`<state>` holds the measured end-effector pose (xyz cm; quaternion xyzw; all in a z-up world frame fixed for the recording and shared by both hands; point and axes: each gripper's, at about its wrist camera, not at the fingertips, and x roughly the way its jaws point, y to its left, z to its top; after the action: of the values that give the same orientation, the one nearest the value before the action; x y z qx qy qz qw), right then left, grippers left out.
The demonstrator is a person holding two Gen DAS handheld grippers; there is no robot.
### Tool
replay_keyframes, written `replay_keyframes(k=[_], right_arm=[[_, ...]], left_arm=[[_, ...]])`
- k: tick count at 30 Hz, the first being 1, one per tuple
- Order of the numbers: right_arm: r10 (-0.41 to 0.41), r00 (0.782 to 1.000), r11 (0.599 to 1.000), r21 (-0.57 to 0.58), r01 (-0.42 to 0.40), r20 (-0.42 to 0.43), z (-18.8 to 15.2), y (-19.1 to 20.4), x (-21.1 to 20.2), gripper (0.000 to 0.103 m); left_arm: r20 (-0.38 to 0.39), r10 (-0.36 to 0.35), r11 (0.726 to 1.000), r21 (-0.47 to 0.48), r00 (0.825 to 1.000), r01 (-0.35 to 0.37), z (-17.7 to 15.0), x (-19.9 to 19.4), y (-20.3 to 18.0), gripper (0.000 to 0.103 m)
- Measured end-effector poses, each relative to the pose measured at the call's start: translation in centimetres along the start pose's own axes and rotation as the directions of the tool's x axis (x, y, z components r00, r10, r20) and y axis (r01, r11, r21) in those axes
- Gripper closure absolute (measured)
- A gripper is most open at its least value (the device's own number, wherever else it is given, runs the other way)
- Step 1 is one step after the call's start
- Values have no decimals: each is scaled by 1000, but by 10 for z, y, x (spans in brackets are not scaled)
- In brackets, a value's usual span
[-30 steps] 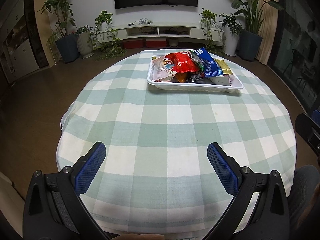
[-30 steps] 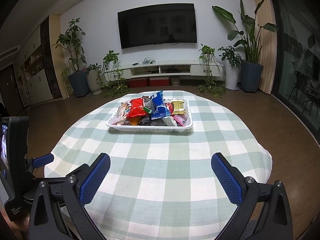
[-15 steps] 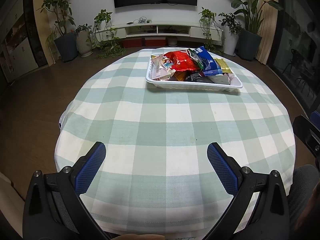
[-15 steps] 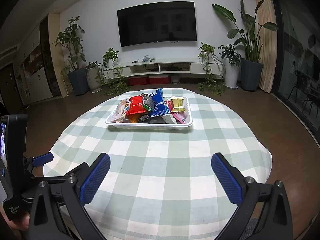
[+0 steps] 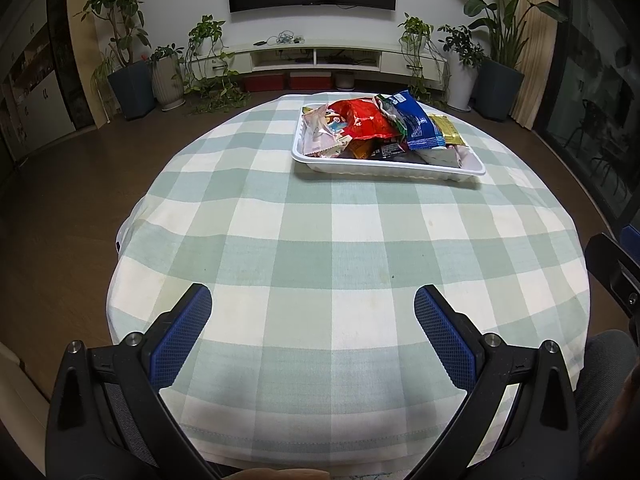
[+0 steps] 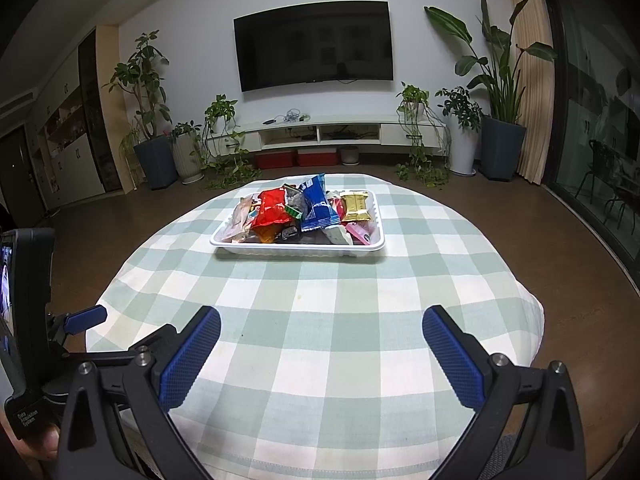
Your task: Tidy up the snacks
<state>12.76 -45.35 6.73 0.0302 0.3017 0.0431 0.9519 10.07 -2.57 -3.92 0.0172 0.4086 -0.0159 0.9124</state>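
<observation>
A white tray [image 5: 384, 170] [image 6: 296, 249] sits on the far half of a round table with a green-and-white checked cloth [image 5: 328, 248] [image 6: 320, 304]. It is heaped with snack packets: a red bag [image 5: 362, 120] [image 6: 274, 209], a blue bag [image 5: 416, 122] [image 6: 318, 204], a gold packet [image 5: 446, 130] [image 6: 356, 207] and pale ones. My left gripper [image 5: 313, 300] hangs open over the table's near edge, nothing between its blue pads. My right gripper [image 6: 321, 320] is open too, well short of the tray. The left device [image 6: 28, 320] shows at the right wrist view's left edge.
Behind the table stand a wall television [image 6: 314, 50], a low white media shelf [image 6: 344, 132] and several potted plants [image 6: 154, 148] [image 6: 502, 136]. Dark wood floor surrounds the table. A glass door [image 6: 600, 128] lines the right side. The right device [image 5: 616, 276] pokes in at the left wrist view's right edge.
Both views have shifted slightly: the tray sits a little lower and nearer in the right wrist view. Both grippers stay open and the snacks have not moved.
</observation>
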Motion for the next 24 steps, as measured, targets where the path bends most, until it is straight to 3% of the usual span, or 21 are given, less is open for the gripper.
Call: replay_keyframes(k=[24], right_arm=[[-1,1000,1000,0,1,-8,-5,-1,-1,0]], left_arm=[[-2,-1,1000,-1,1000,1,-1,1,2,0]])
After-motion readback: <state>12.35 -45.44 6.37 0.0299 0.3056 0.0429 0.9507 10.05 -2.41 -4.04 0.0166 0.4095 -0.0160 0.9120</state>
